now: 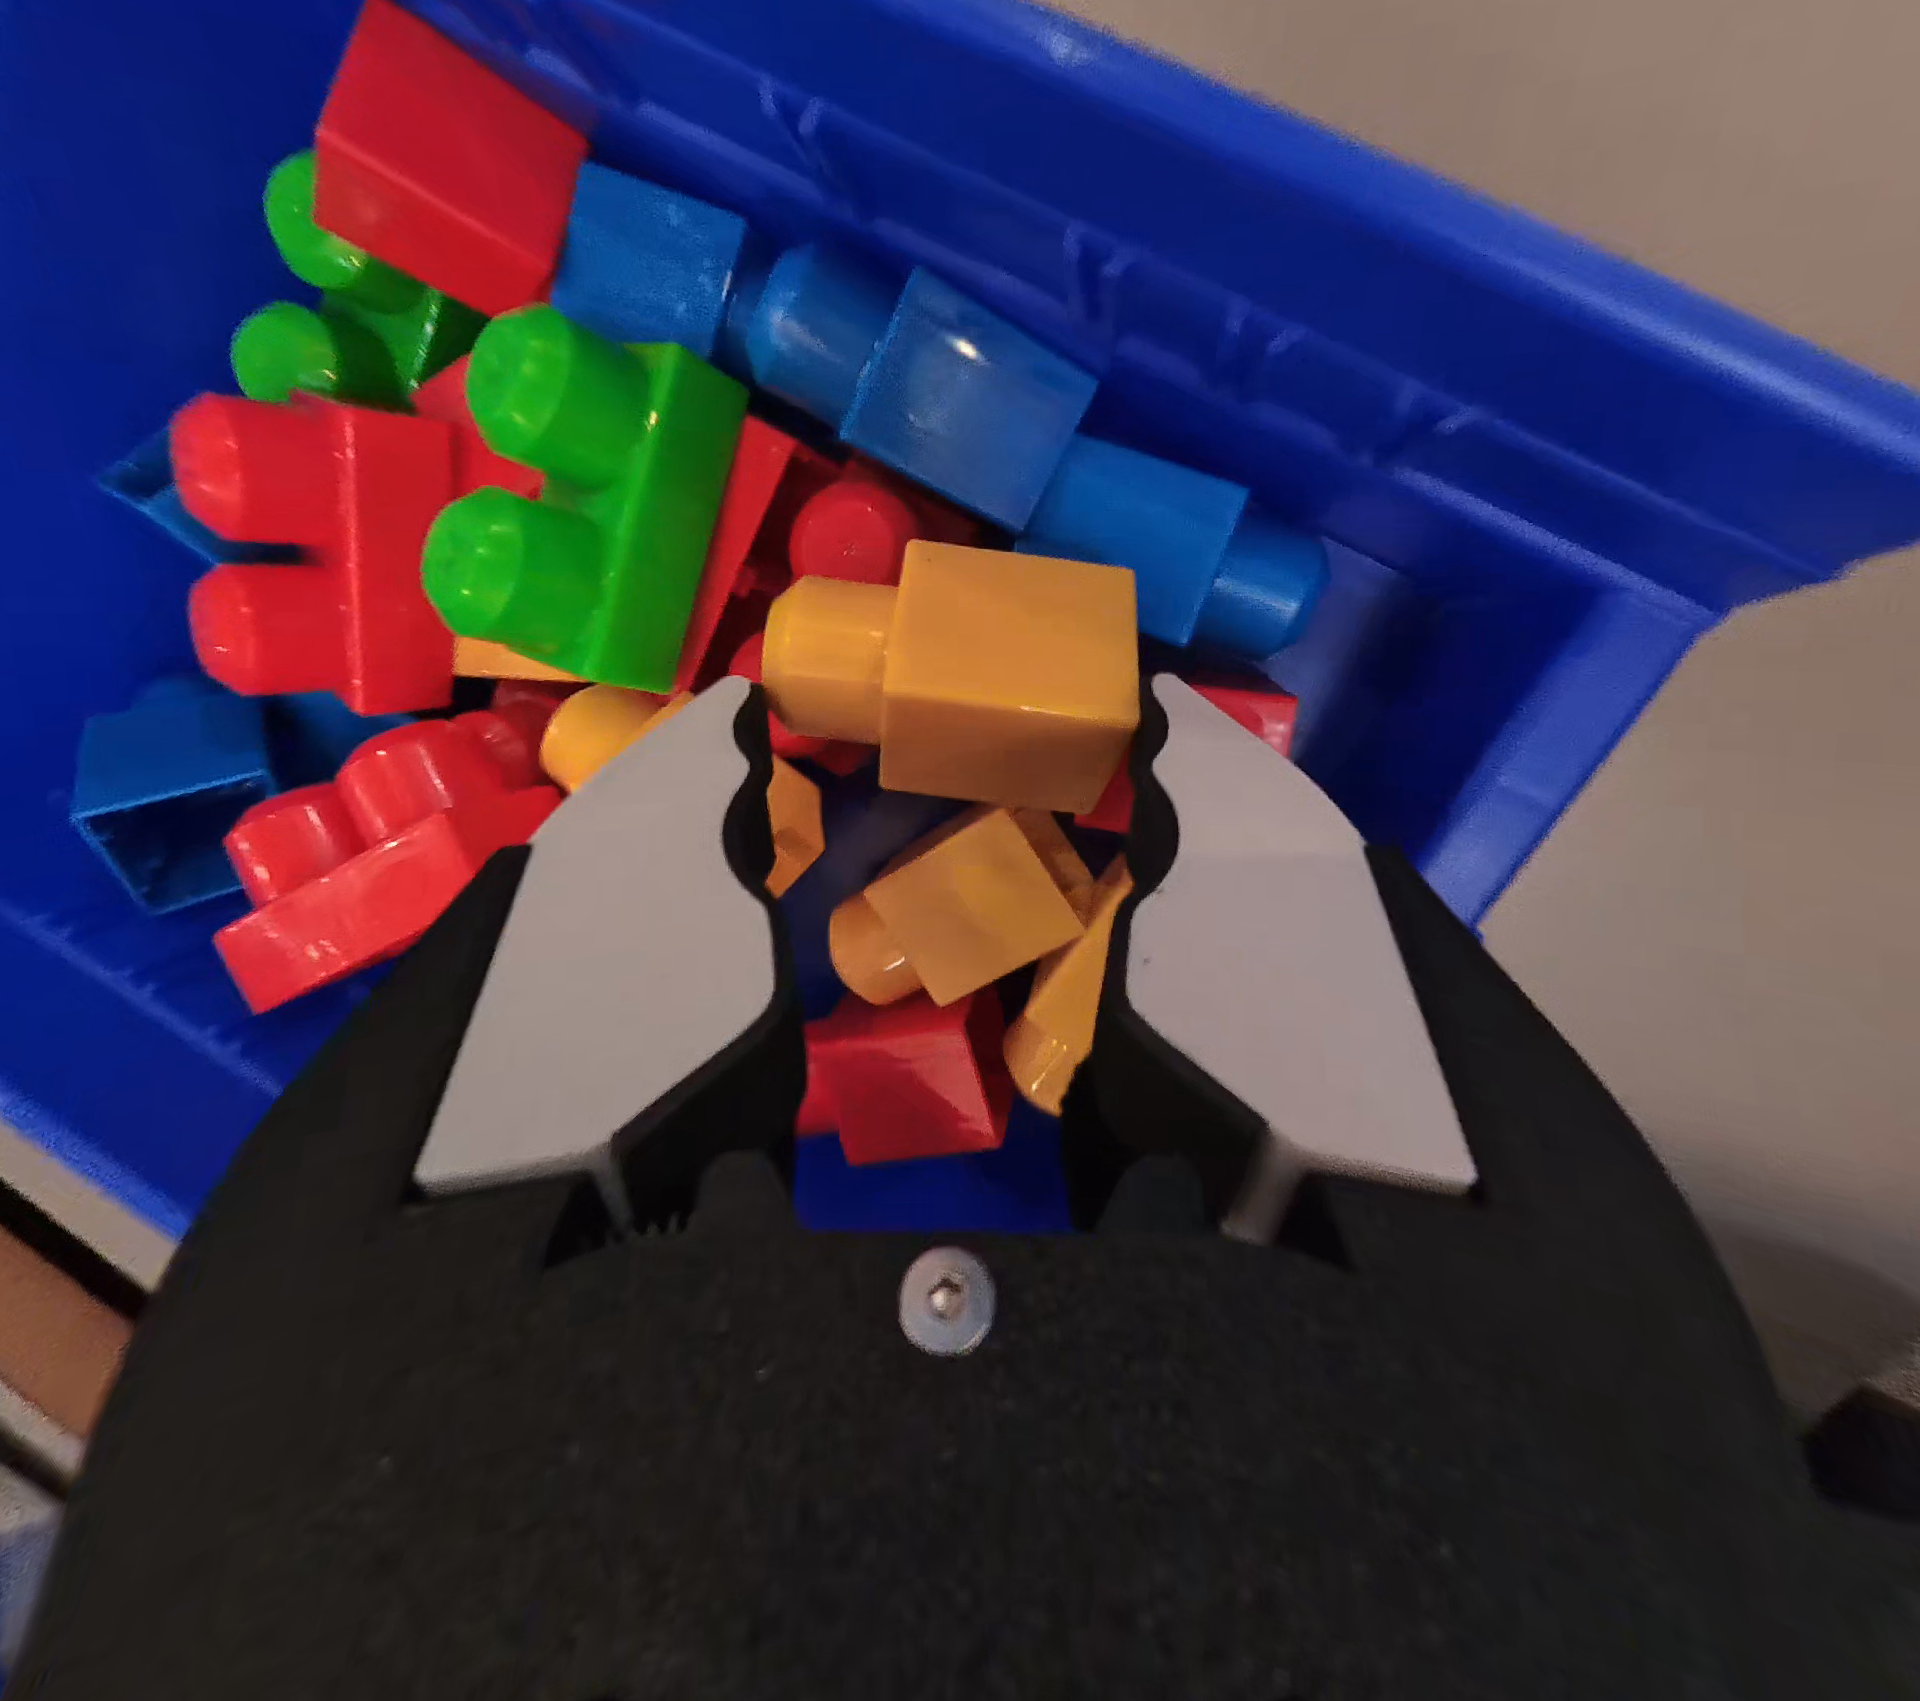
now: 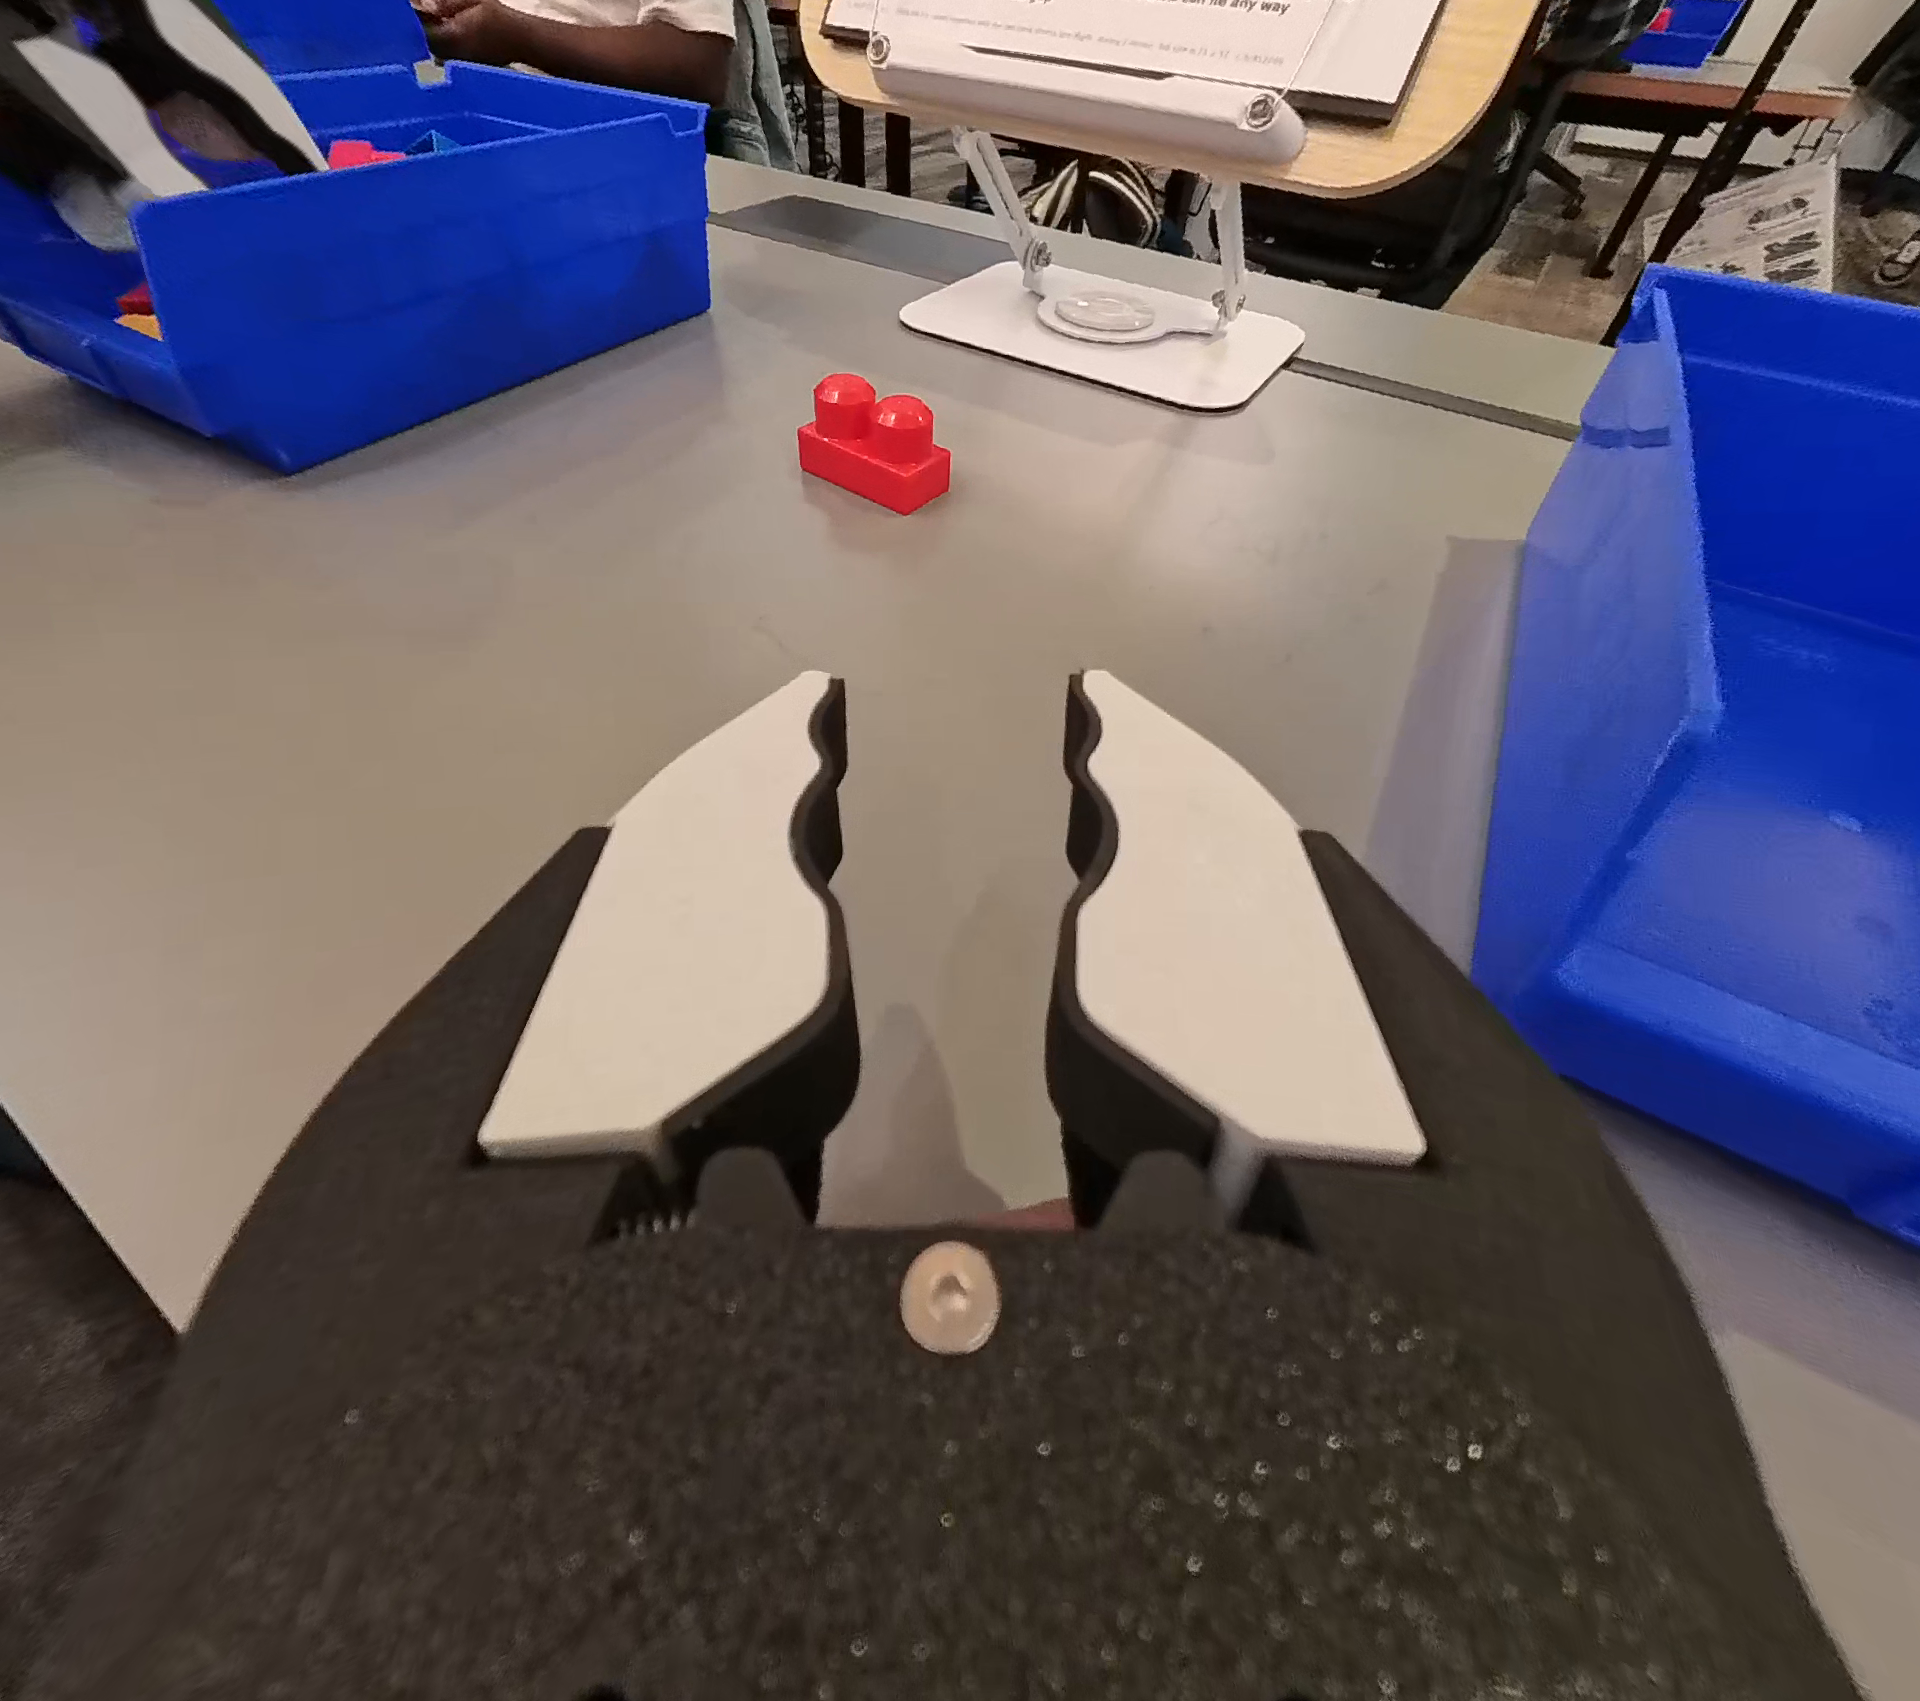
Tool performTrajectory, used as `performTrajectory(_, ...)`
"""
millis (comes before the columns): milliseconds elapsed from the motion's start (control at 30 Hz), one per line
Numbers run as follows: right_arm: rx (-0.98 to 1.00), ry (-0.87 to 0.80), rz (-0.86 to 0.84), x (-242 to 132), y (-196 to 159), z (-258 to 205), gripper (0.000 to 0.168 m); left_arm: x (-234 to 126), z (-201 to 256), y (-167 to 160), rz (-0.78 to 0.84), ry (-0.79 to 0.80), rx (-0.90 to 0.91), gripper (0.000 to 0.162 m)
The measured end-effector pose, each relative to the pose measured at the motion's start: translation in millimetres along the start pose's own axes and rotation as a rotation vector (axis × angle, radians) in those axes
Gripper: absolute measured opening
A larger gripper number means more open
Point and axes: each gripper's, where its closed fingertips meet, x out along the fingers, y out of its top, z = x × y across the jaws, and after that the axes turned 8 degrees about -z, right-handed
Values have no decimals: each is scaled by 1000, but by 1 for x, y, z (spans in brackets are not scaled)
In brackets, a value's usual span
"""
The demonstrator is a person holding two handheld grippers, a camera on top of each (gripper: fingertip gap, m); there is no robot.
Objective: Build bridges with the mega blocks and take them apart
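While our left gripper (image 1: 948, 695) hangs open over the left bin (image 1: 1195, 197) of mixed blocks (image 1: 592, 508), tips flanking a yellow block (image 1: 997, 675), our right gripper (image 2: 954, 687) gapes empty, red block (image 2: 875, 446) on table (image 2: 416, 664), right bin (image 2: 1714, 820) empty.

The blocks in the blue bin (image 1: 1351, 217) are glossy moulded plastic; the green block (image 1: 623, 508) catches highlights on its studs. The bin's plastic is duller, with ribbed walls. The left gripper (image 1: 948, 695) has a grainy matt black body, smooth matt grey finger plates and a shiny metal screw (image 1: 945, 1305). The bench (image 2: 416, 664) is smooth, satin grey. The red block (image 2: 875, 446) on it shines.
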Motion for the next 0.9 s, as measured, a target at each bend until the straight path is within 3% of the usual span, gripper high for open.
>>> performTrajectory(233, -21, 15, -1, 2, 2, -6, 40, -89, 33, 51, 67, 49, 186, 65)
performTrajectory(333, -32, 24, 0, 4, 4, -9, 40, -99, 61, 85, 29, 39, 317, 66)
performTrajectory(567, -37, 32, 25, -3, 12, -13, 40, -33, 114, 155, -202, -7, 580, 66)
performTrajectory(733, -56, 30, 30, -7, 12, -19, 39, 26, 133, 165, -415, -74, 715, 66)
performTrajectory(900, -56, 44, 13, -5, 6, -20, 39, 50, 141, 173, -496, -89, 783, 66)
